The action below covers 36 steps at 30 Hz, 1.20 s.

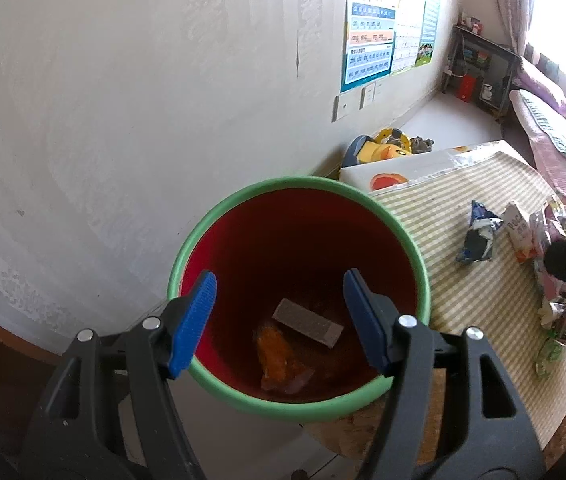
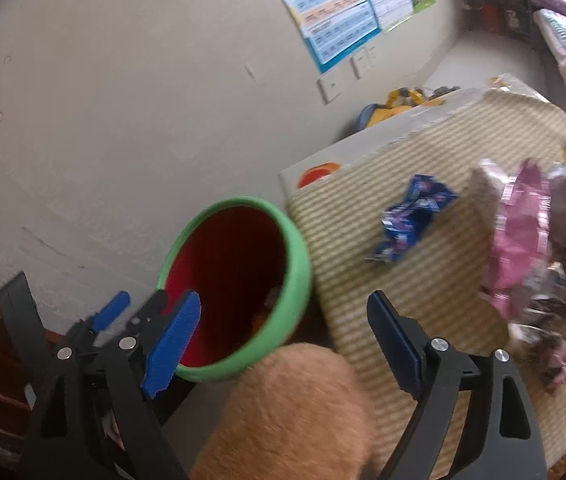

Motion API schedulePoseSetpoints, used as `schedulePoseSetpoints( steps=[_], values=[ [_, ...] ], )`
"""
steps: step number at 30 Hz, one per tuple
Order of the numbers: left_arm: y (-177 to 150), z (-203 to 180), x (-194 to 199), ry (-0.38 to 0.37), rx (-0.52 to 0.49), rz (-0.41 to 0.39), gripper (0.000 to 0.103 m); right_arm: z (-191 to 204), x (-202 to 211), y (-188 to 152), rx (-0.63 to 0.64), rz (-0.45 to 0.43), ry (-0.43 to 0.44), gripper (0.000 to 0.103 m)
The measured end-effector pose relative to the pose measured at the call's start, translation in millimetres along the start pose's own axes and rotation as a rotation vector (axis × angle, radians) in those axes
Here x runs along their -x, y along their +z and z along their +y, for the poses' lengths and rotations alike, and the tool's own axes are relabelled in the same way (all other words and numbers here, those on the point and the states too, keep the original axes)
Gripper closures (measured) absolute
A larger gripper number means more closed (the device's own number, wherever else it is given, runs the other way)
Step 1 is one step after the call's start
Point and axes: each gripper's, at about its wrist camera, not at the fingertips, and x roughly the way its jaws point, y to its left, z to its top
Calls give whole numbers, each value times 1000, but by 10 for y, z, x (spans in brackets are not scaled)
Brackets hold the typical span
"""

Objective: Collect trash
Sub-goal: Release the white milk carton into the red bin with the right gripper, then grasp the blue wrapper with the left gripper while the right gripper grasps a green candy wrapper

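A red bin with a green rim (image 1: 187, 248) stands beside the striped table (image 1: 463, 304). Inside it lie a grey box (image 1: 307, 322) and an orange wrapper (image 1: 277, 356). My left gripper (image 1: 279, 280) hangs open over the bin's mouth with nothing between its blue pads. On the table lie a crumpled blue wrapper (image 1: 479, 236) (image 2: 411, 220), a white and orange carton (image 1: 521, 236) and pink foil bags (image 2: 523, 240). My right gripper (image 2: 285, 300) stands open and empty between the bin (image 2: 299, 268) and the table edge; that view is blurred.
A white box with an orange print (image 1: 395, 172) sits behind the table by the wall, with a yellow toy (image 1: 387, 148) beyond it. Bedding (image 1: 555, 136) lies to the far right. A tan fuzzy shape (image 2: 295, 408) fills the lower middle of the right wrist view.
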Motion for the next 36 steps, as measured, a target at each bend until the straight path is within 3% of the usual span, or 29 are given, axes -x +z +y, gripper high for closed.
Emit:
schedulePoseSetpoints(
  steps=[11, 16, 22, 26, 31, 35, 36],
  values=[
    [66, -223, 186, -39, -36, -31, 38, -299, 400, -463, 99, -22, -135, 20],
    [32, -368, 225, -58, -53, -27, 32, -664, 593, -664, 40, -20, -224, 16],
    [-3, -642, 260, -103, -98, -16, 32, -1314, 761, -927, -128, -7, -332, 14],
    [-41, -839, 289, -125, -138, -13, 29, -1627, 753, -1043, -238, 6, -320, 14],
    [-95, -1034, 326, -143, -186, -6, 29, -1739, 648, -1027, -308, 25, -256, 14],
    [-118, -1126, 319, -146, -199, 6, 29, -1611, 450, -999, -248, 59, -199, 16],
    [-121, -1151, 317, -148, -203, 10, 29, -1607, 409, -984, -239, 66, -197, 20]
  ],
)
